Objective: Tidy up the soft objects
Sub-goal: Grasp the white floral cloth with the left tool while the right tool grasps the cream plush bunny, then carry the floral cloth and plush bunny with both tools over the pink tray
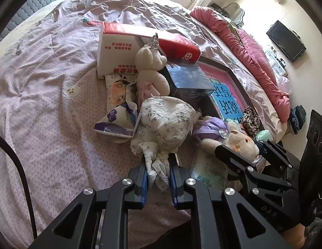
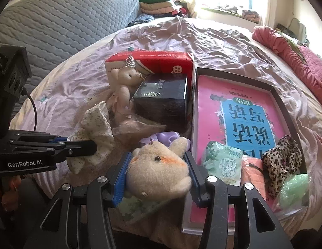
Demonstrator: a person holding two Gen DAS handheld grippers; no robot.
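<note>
My left gripper [image 1: 158, 166] is shut on the knotted end of a white floral cloth pouch [image 1: 167, 120], which droops onto the bed. In the right wrist view this gripper [image 2: 86, 143] comes in from the left, with the floral pouch [image 2: 96, 128] bunched at its tips. My right gripper [image 2: 157, 157] is shut on the head of a beige plush bear [image 2: 158, 170] in a purple dress; both blue pads press into its cheeks. The left wrist view shows that bear [image 1: 241, 143] and the right gripper [image 1: 244, 148] at the lower right. A second beige bear [image 2: 123, 78] wearing a tiara leans on the boxes.
A red and white carton [image 2: 150, 62] and a dark blue box [image 2: 163, 97] stand behind the toys. A black tray [image 2: 285, 95] holds a pink book, a leopard scrunchie [image 2: 283, 157] and a green packet [image 2: 223, 161]. A purple packet [image 1: 119, 122] lies left. A pink quilt [image 1: 254, 56] lines the bed's far edge.
</note>
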